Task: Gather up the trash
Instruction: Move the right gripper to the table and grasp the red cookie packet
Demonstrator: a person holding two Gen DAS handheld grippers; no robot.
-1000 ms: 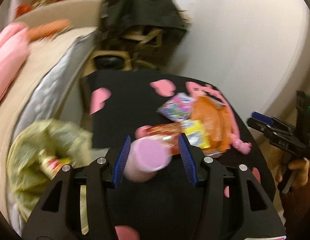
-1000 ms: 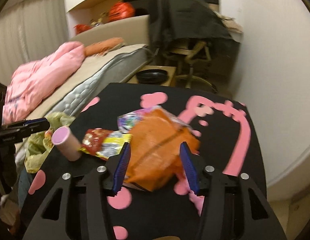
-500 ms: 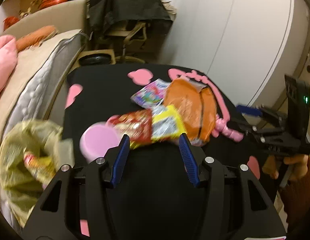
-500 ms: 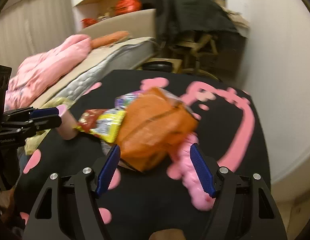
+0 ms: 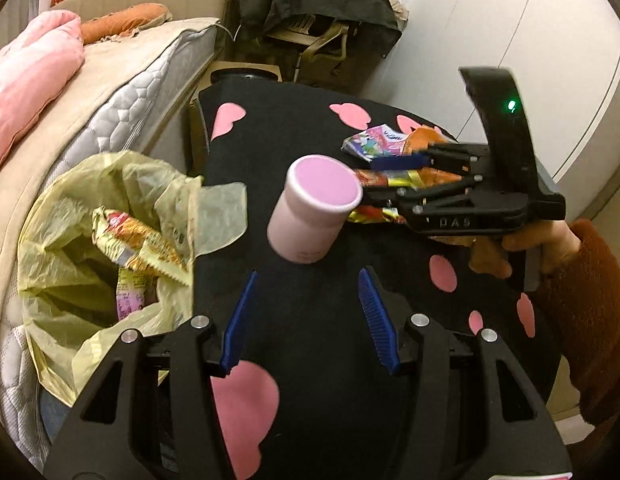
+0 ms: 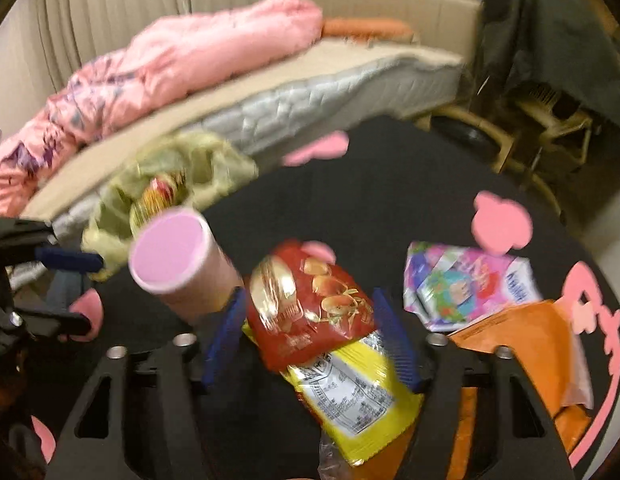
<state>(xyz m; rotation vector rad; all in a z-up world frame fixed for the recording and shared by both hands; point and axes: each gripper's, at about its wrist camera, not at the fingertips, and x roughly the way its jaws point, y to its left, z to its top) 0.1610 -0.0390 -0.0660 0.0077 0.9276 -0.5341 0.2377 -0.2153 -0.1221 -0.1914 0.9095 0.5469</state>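
Observation:
A pink cylindrical cup point(image 5: 316, 210) stands on the black table point(image 5: 293, 128), just ahead of my open, empty left gripper point(image 5: 305, 316). The cup also shows in the right wrist view point(image 6: 181, 264). My right gripper point(image 6: 310, 336) is open, its blue pads either side of a red and yellow snack wrapper point(image 6: 322, 328) lying on the table. The right gripper shows in the left wrist view point(image 5: 398, 178) reaching over the wrappers. A yellow-green trash bag point(image 5: 101, 248) with wrappers inside hangs at the table's left edge.
A colourful pink-and-blue packet point(image 6: 466, 284) and an orange bag point(image 6: 522, 344) lie right of the red wrapper. A mattress point(image 5: 121, 92) with a pink blanket point(image 6: 181, 64) runs along the left. A draped chair point(image 5: 314, 12) stands beyond the table.
My left gripper has drawn back from the wrappers, so the pink cup now stands ahead of it. My right gripper has moved left from the orange bag to straddle the red and yellow wrapper.

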